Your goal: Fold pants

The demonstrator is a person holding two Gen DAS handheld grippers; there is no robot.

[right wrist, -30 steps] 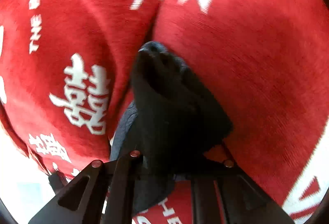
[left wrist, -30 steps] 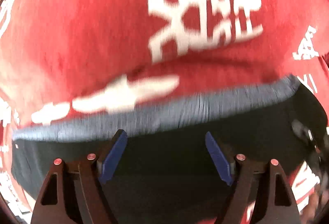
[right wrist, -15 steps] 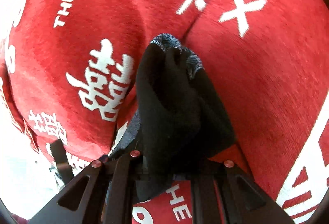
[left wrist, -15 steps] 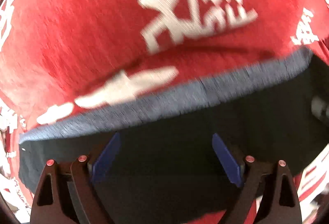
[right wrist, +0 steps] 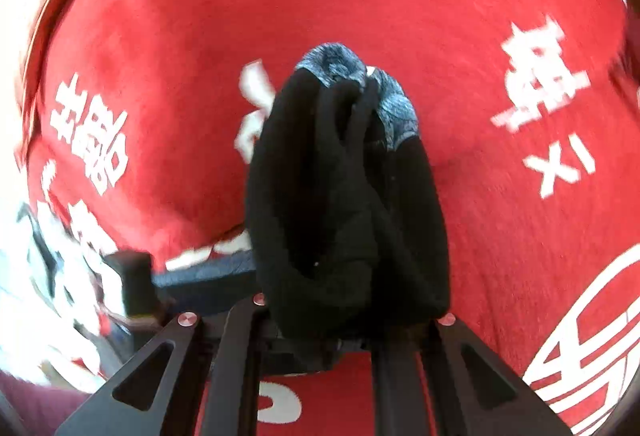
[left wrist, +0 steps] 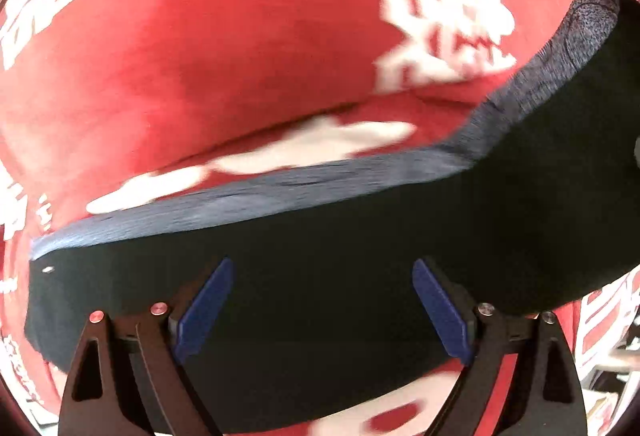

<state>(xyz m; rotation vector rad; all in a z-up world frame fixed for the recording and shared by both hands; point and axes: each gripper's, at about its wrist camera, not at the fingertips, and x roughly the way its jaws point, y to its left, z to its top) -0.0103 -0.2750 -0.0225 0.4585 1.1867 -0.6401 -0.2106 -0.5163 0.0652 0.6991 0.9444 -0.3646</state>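
Observation:
The black pants (left wrist: 360, 268) with a grey-blue waistband (left wrist: 280, 192) lie across a red cloth; their right end rises up toward the upper right. My left gripper (left wrist: 322, 300) is open, its blue pads (left wrist: 204, 306) spread just above the black fabric, holding nothing. My right gripper (right wrist: 340, 320) is shut on a bunched fold of the pants (right wrist: 344, 196), which stands up between the fingers with the grey waistband (right wrist: 340, 66) at its top.
A red cloth with white printed characters (left wrist: 200, 56) covers the whole surface in both views (right wrist: 520, 236). The other gripper's dark body (right wrist: 136, 284) shows at the left of the right wrist view.
The right gripper has carried its bunch of pants across the cloth, lifting the pants' right end. The left gripper stays open over the fabric and has shifted slightly.

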